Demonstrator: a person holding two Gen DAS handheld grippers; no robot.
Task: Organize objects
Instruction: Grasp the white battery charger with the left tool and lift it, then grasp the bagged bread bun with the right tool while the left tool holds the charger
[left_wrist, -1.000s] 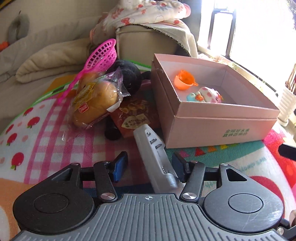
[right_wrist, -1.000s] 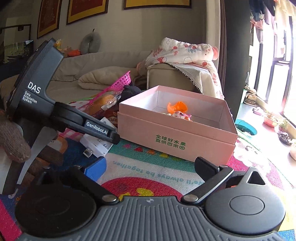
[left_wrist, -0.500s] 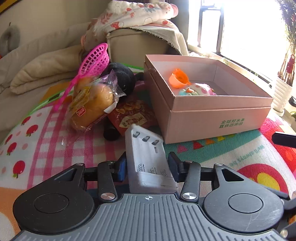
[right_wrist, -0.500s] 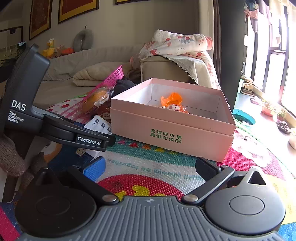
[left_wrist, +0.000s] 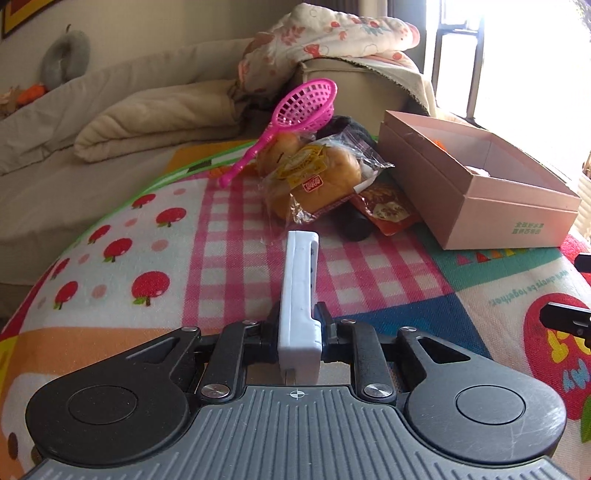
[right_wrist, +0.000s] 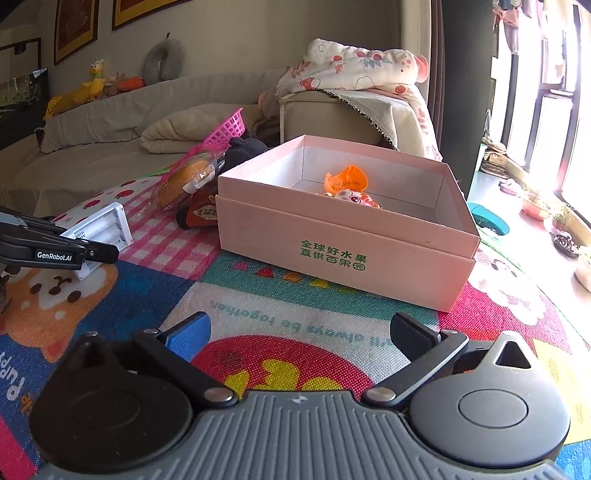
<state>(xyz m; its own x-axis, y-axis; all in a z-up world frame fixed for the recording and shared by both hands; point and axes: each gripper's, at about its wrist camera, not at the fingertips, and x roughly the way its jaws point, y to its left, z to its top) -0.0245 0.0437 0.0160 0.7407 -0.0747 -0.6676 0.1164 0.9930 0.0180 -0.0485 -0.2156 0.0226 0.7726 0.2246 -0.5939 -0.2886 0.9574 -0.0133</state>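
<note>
On the patterned play mat (left_wrist: 229, 236), the left gripper (left_wrist: 298, 328) has its jaws closing on a white battery charger (left_wrist: 300, 291), which now stands on its narrow edge between the pads and points straight ahead over the pink checked patch; a second ago the jaws stood wide with the charger lying slantwise between them, and half a second ago it showed its flat slotted face. In the left wrist view the scene has also slid sideways since then: the pink box (left_wrist: 476, 192) that filled the right middle now sits far to the right, and more of the apple-print part of the mat shows at left. Beyond the charger's tip lie a wrapped bread bun (left_wrist: 317, 177), a pink toy strainer (left_wrist: 295, 114) leaning on it, a red snack packet (left_wrist: 388, 212) and a dark plush item (left_wrist: 347, 127), all bunched just beside the box. The right gripper (right_wrist: 297, 332) hangs over the mat in front of the box with its jaws wide apart and nothing between them, much as a second ago. From the right wrist view the box (right_wrist: 343, 240) holds an orange toy (right_wrist: 347, 179) and a spotted toy (right_wrist: 354, 197), and the charger (right_wrist: 99, 232) shows at the left edge, clamped in the left gripper (right_wrist: 94, 254).
</note>
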